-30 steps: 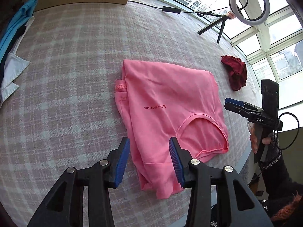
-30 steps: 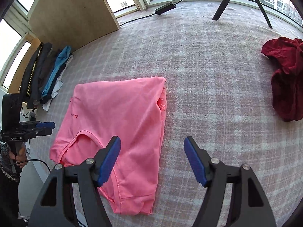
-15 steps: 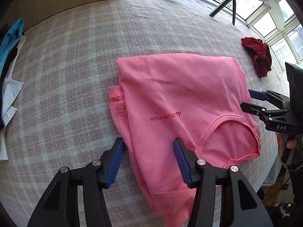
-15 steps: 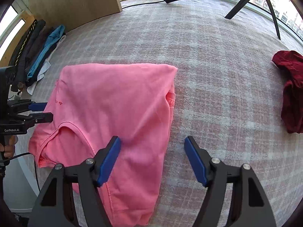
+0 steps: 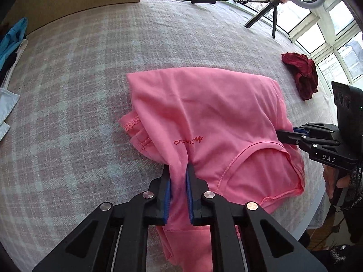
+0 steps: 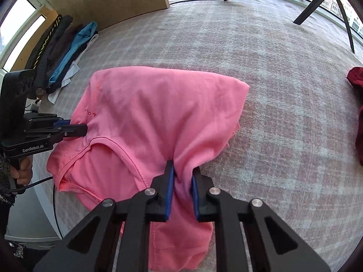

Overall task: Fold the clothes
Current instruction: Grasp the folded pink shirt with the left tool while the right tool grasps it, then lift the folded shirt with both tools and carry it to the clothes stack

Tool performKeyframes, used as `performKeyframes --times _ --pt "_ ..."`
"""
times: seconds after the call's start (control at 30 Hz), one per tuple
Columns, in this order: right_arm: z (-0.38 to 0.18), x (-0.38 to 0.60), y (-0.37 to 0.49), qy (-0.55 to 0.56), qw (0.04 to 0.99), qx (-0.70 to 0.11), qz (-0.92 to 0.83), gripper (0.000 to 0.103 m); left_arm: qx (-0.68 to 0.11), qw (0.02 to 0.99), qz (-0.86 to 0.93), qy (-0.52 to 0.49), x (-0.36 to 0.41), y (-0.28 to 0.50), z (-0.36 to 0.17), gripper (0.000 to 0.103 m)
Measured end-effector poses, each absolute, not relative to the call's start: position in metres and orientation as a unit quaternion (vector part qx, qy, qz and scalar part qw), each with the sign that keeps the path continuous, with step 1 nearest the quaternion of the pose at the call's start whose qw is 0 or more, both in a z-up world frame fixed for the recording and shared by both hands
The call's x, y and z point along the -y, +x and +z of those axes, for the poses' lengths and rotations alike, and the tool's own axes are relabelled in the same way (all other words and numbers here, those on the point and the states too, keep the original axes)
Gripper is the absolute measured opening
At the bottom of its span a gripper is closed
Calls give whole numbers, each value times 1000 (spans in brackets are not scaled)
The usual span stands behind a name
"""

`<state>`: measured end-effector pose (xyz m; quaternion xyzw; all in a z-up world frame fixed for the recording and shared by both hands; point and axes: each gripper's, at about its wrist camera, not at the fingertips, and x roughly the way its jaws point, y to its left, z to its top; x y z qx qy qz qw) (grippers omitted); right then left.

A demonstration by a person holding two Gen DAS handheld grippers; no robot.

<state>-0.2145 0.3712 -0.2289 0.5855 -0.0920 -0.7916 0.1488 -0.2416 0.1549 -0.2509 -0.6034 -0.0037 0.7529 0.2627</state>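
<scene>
Both claws now clamped on the pink T-shirt [image 5: 204, 113], jaws having just closed from wide apart to nearly together with a pinch of fabric bunched between the blue pads: left gripper [image 5: 178, 176] biting the fold on the sleeve side, just below the red logo [image 5: 188, 141], right gripper [image 6: 183, 179] biting the opposite side beside the neckline [image 6: 118, 149]. Seen from the left wrist, right gripper's tips [image 5: 288, 133] buried in the shirt's far edge; seen from the right wrist, left gripper's tips [image 6: 77, 129] likewise at its own edge, so 2 grips, 1 on each flank of the collar end. Shirt already folded lengthwise, sleeves tucked under, lying flat on the checked bed cover [image 5: 90, 79] near its front edge, collar end reaching the edge toward the person. Cloth puckered and drawn up toward each pinch, the rest flat. Dark red garment [image 5: 301, 79] crumpled well apart toward the window-side edge; stack of done clothes [image 6: 68, 52] along the opposite edge. Judged meaning: approach finished, grasp secured, next move likely lifting the collar end and carrying it over to the hem to halve the length. Risk judged: catching only the top layer on either side, leaving the tucked sleeve behind and spoiling the fold
</scene>
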Motion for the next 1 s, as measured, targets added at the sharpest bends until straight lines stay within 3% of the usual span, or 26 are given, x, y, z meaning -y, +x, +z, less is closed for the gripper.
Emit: performKeyframes --times 0.13,0.27,0.53,1.0 --pt "-224 -390 -218 574 156 151 -789 12 37 255 768 -587 -145 -240 -245 9" --pt "-192 -388 -217 544 167 158 -807 11 34 269 791 -549 -128 -238 -201 9" --pt "-112 -327 -226 478 190 114 -850 11 0 275 840 -467 -73 -253 -112 9" --pt "26 -93 -286 340 271 40 -900 11 -65 200 917 -340 156 -266 30 9"
